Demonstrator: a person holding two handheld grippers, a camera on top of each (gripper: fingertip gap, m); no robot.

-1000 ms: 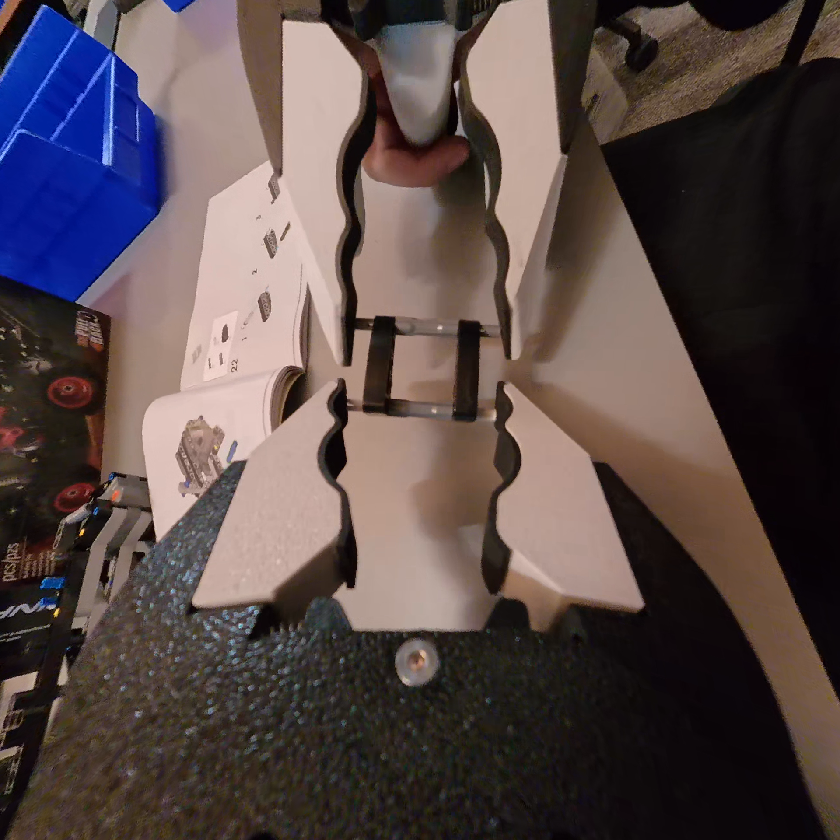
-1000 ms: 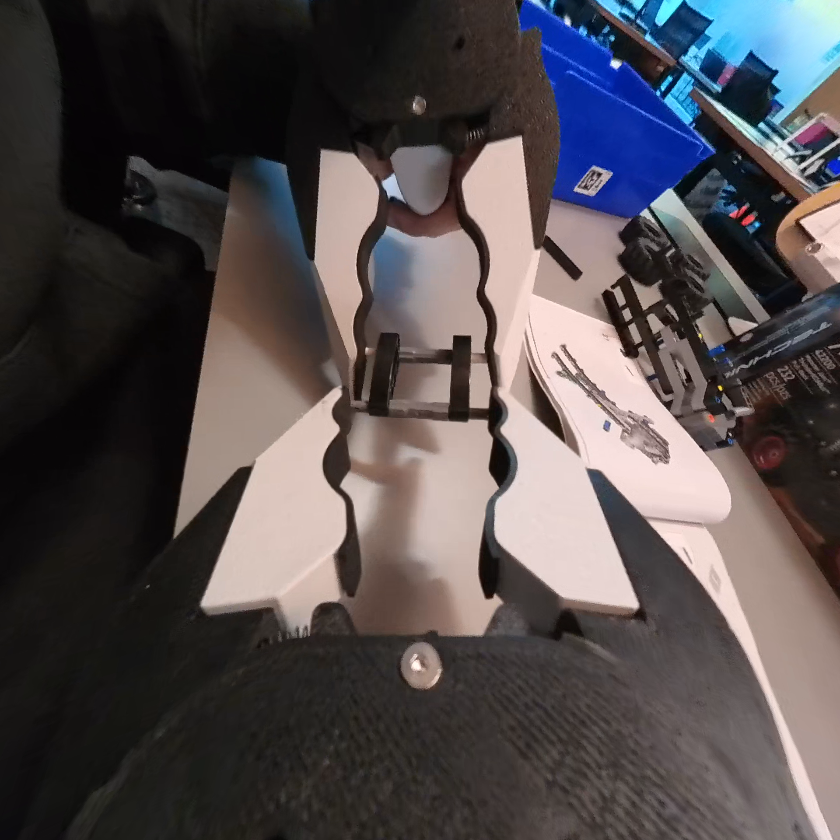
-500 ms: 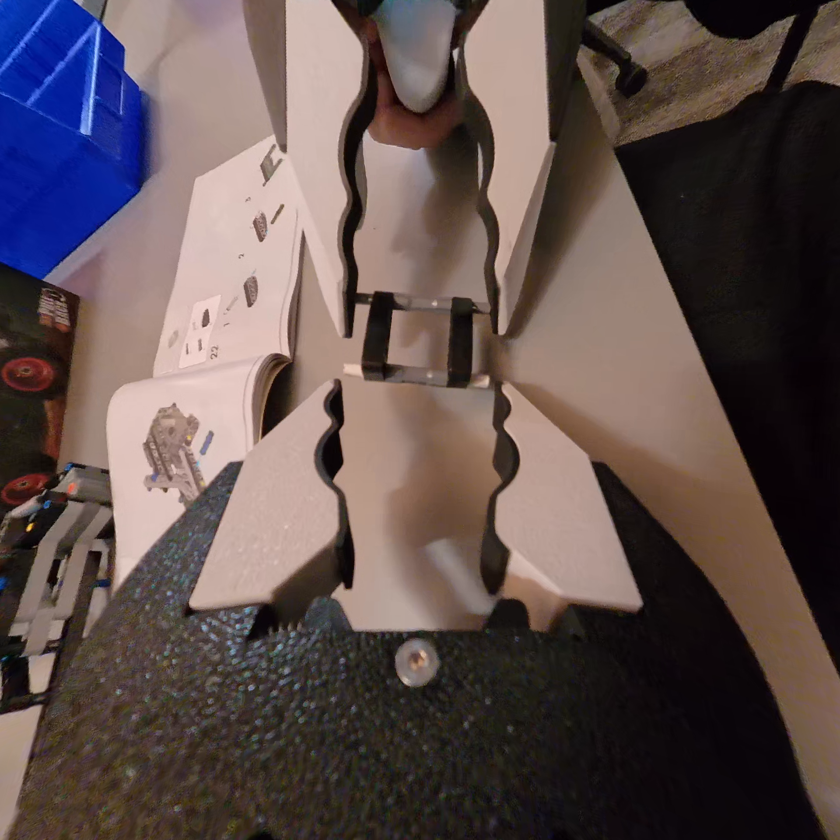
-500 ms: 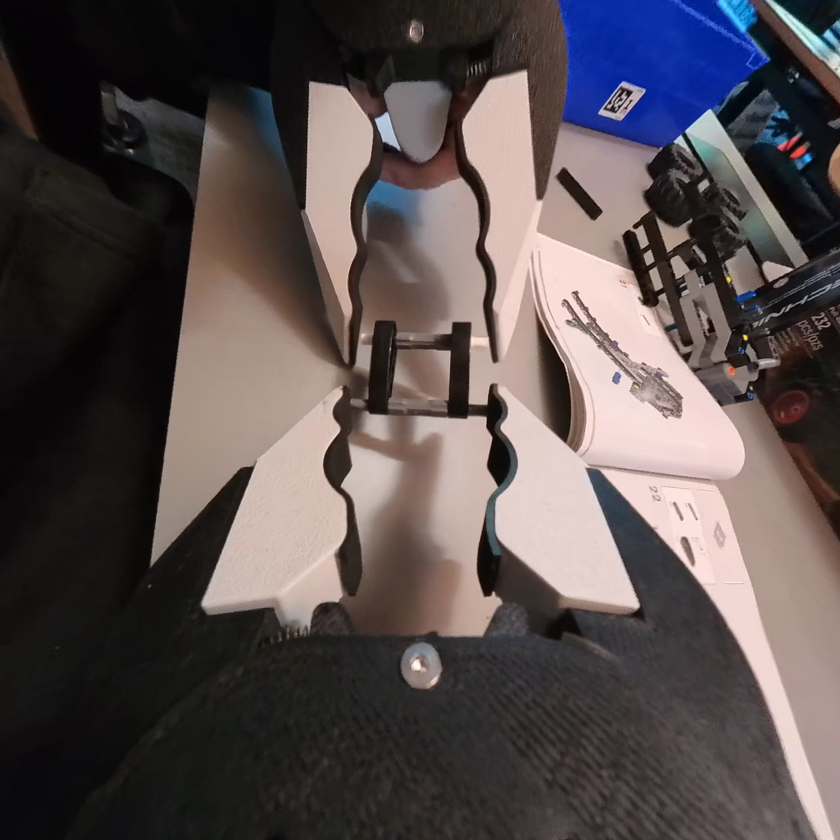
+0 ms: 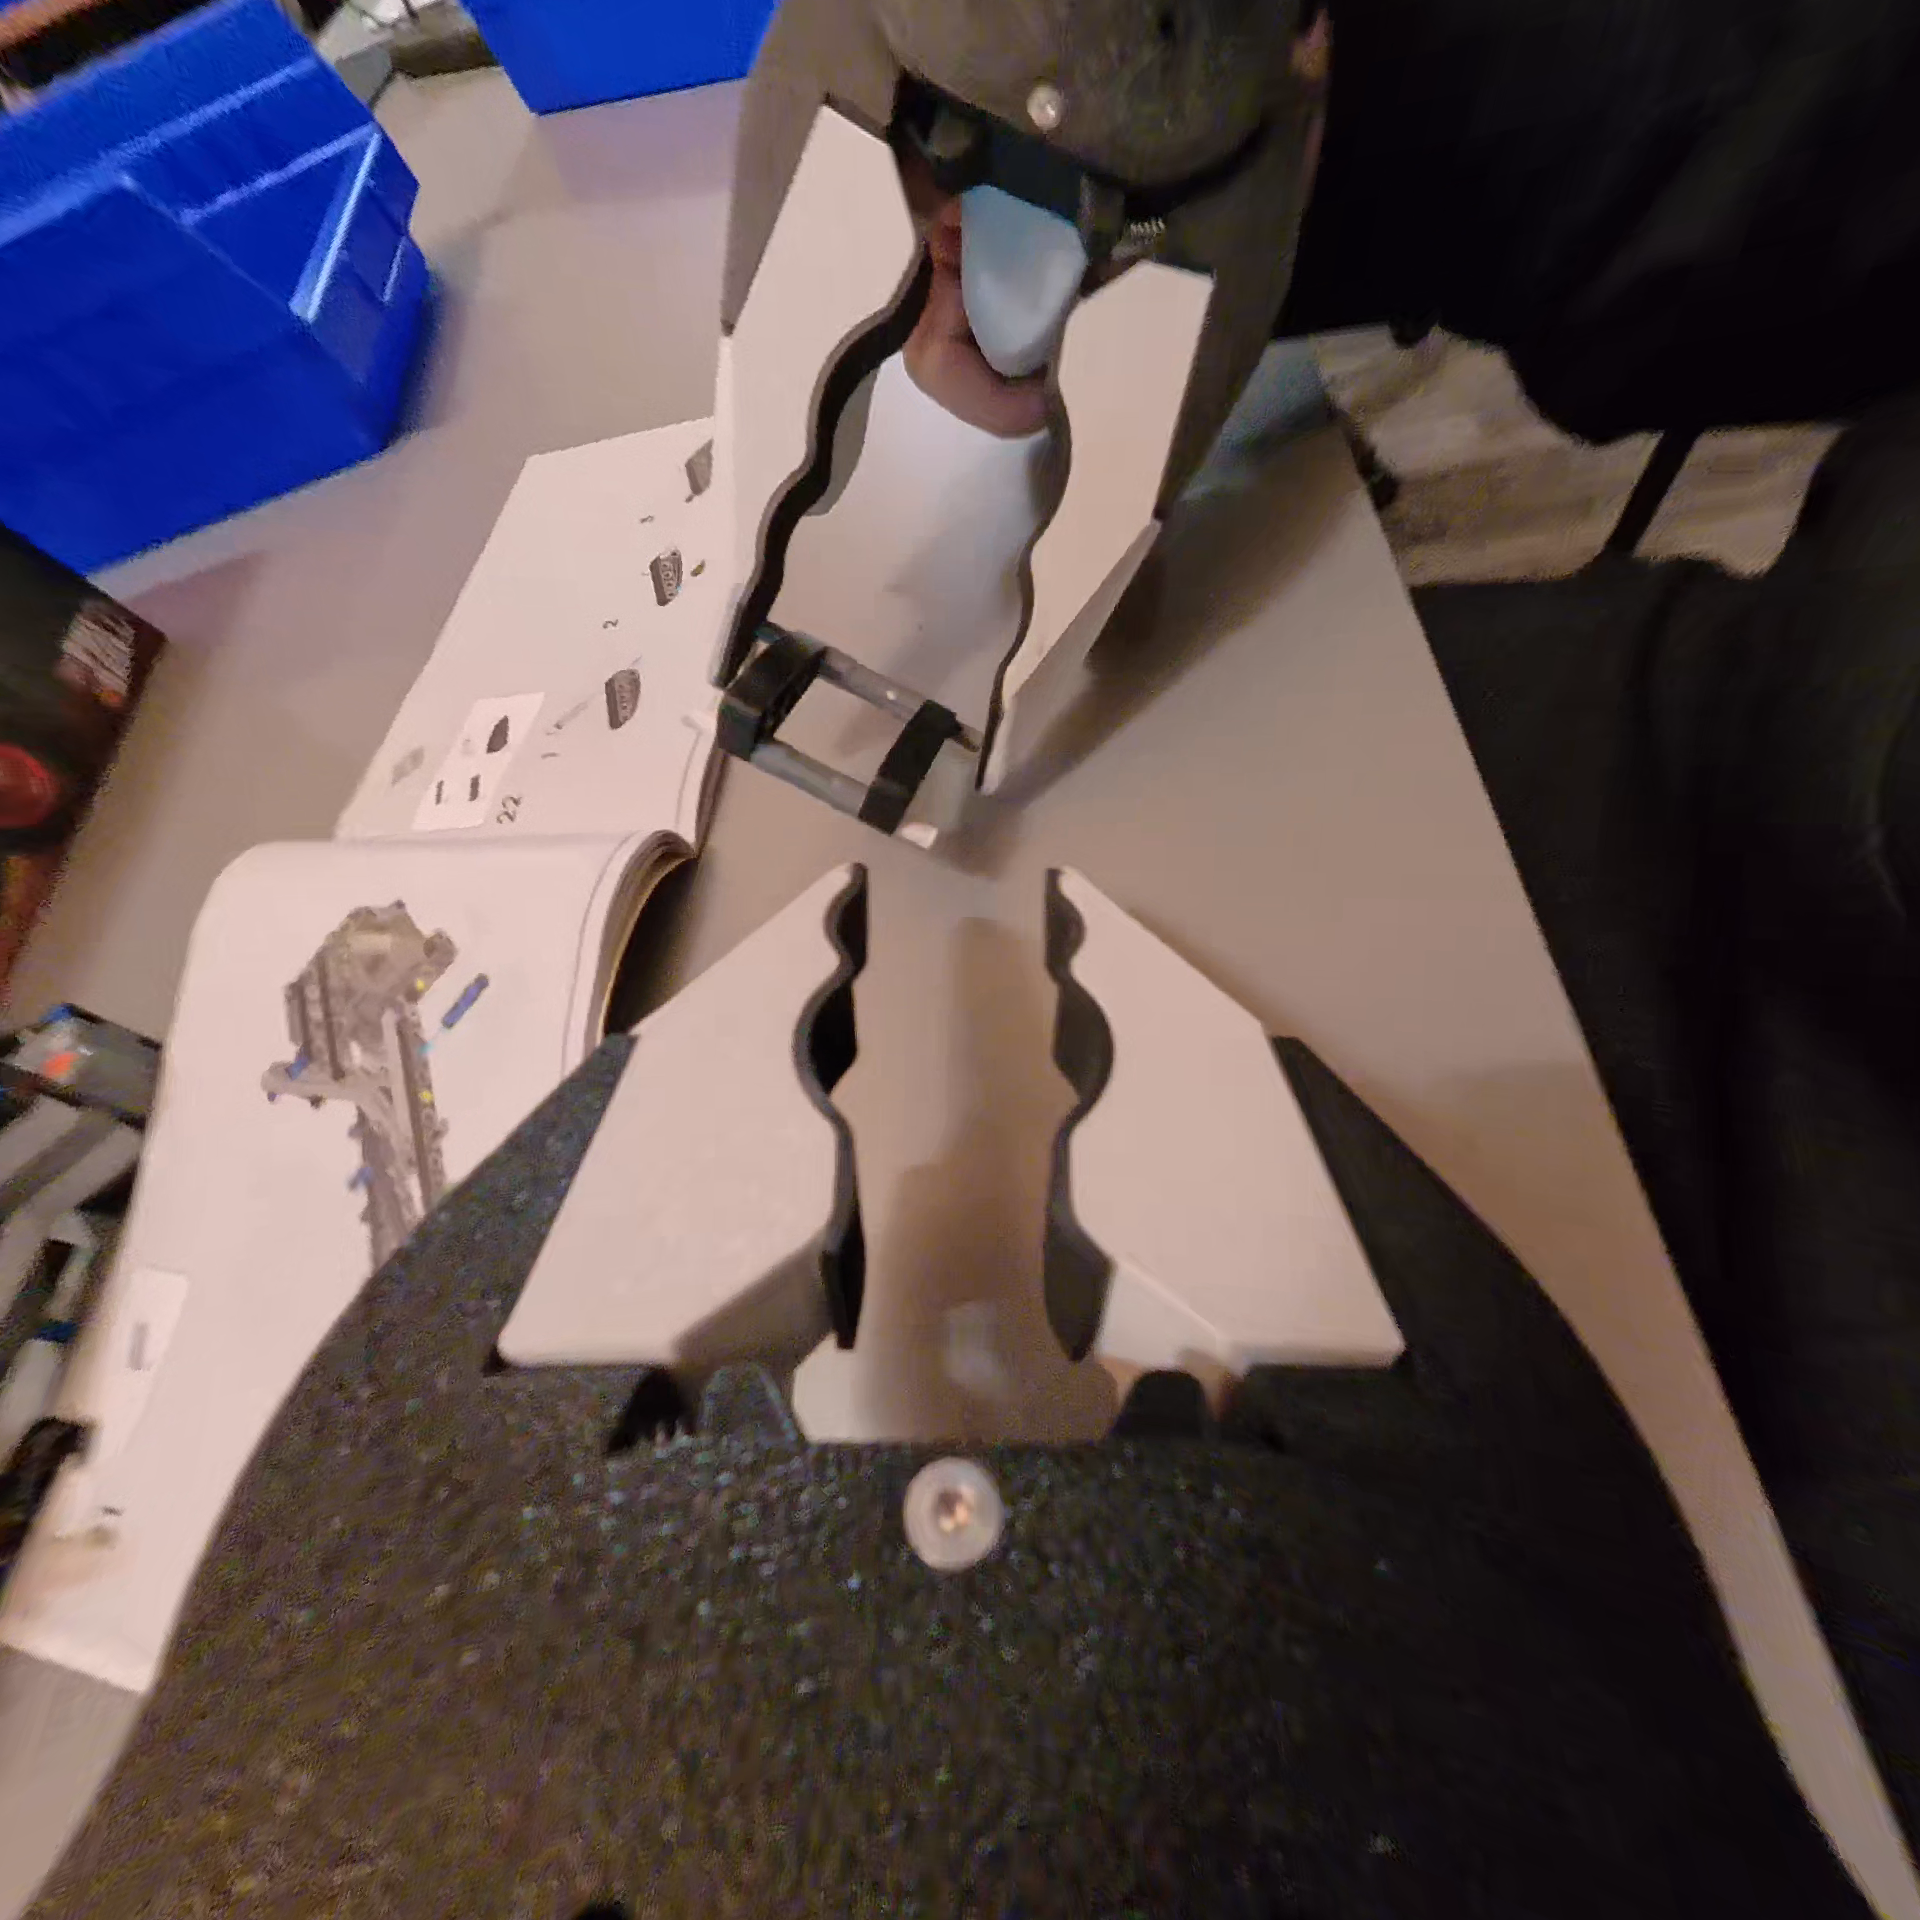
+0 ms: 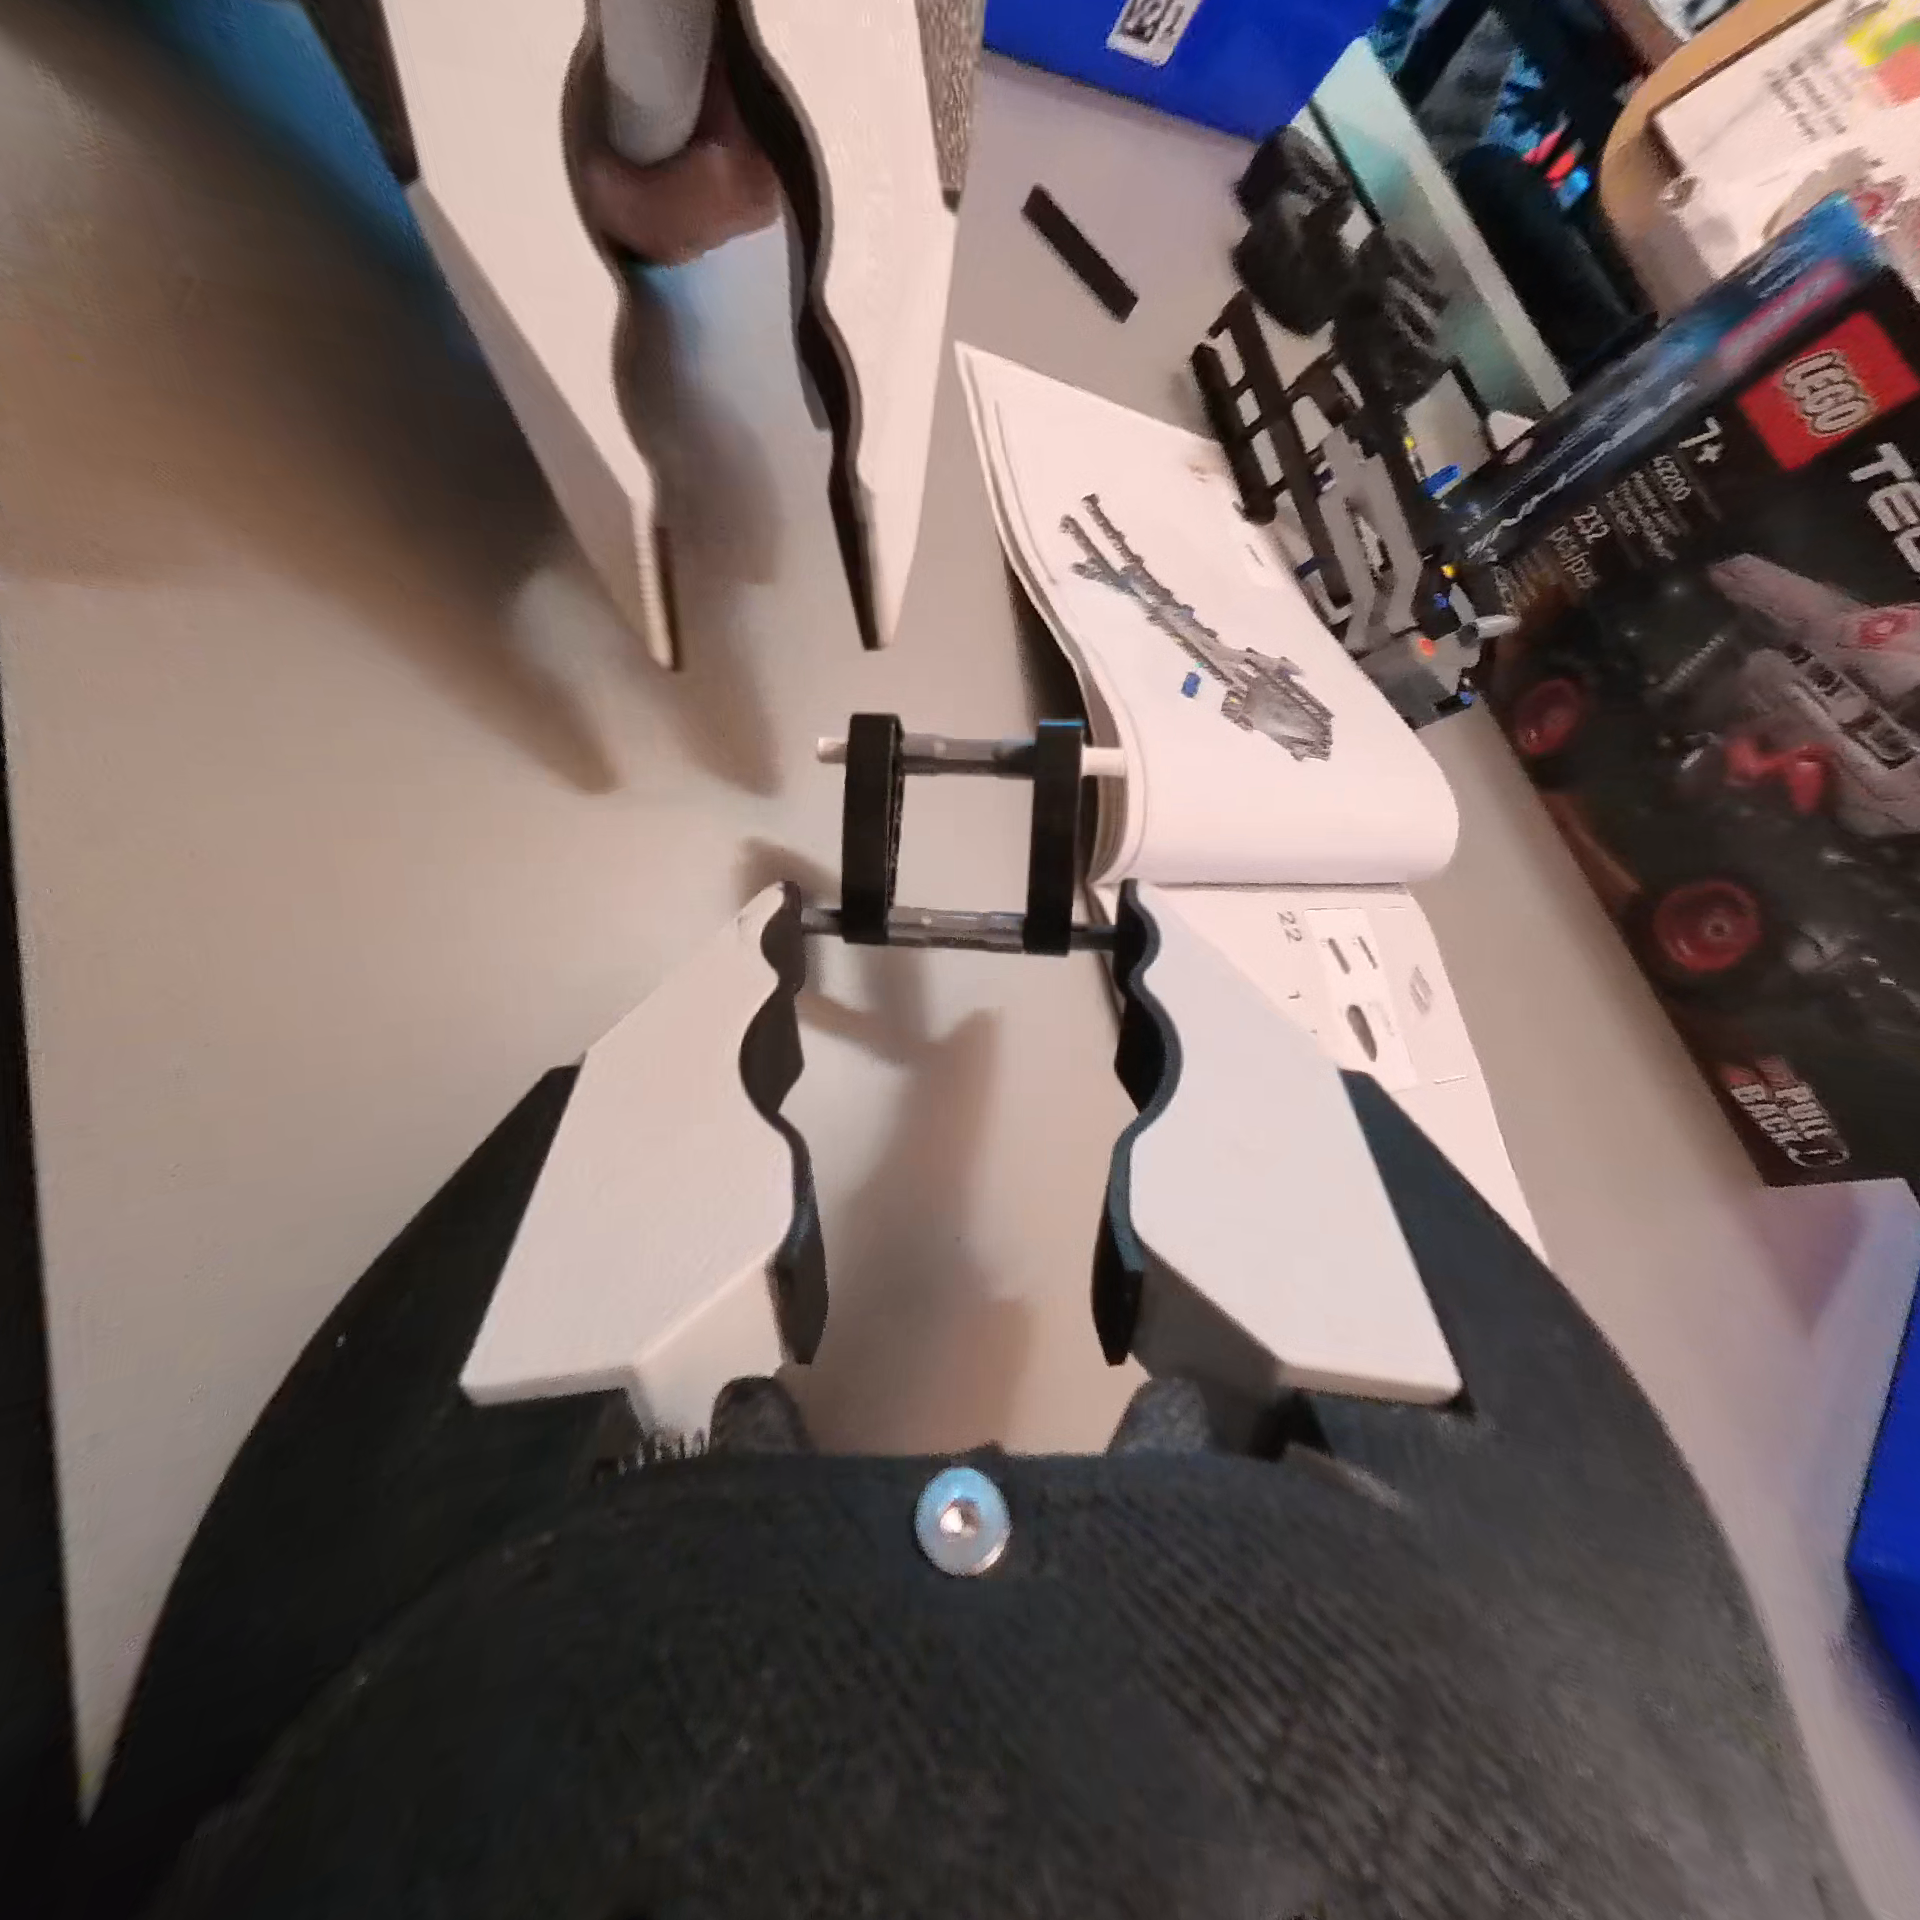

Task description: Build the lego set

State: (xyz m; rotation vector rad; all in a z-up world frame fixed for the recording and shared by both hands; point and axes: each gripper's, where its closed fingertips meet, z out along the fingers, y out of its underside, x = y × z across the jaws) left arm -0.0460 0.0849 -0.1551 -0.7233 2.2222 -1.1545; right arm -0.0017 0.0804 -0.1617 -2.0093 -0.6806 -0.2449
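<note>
The lego piece (image 6: 961, 831) is a small frame of two black beams on two grey axles. My right gripper (image 6: 958, 909) is shut on the ends of its near axle and holds it just above the grey table (image 6: 312, 831). The frame's far end sits by the booklet's spine. My left gripper (image 5: 954, 878) is open and empty, a short way back from the frame (image 5: 831, 743). In the right wrist view the left gripper (image 6: 767, 634) hangs at the upper left, apart from the frame. A hand shows behind each gripper.
An open instruction booklet (image 6: 1226, 665) lies beside the frame. A part-built chassis (image 6: 1351, 499), black wheels (image 6: 1340, 260), a loose black beam (image 6: 1075, 255) and the lego box (image 6: 1745, 665) stand beyond it. Blue bins (image 5: 187, 291) stand at the back. The table's edge meets a black chair (image 5: 1714, 935).
My left gripper has let go of the frame's far axle and drawn back. My right gripper still holds the frame and has swung it toward the booklet.
</note>
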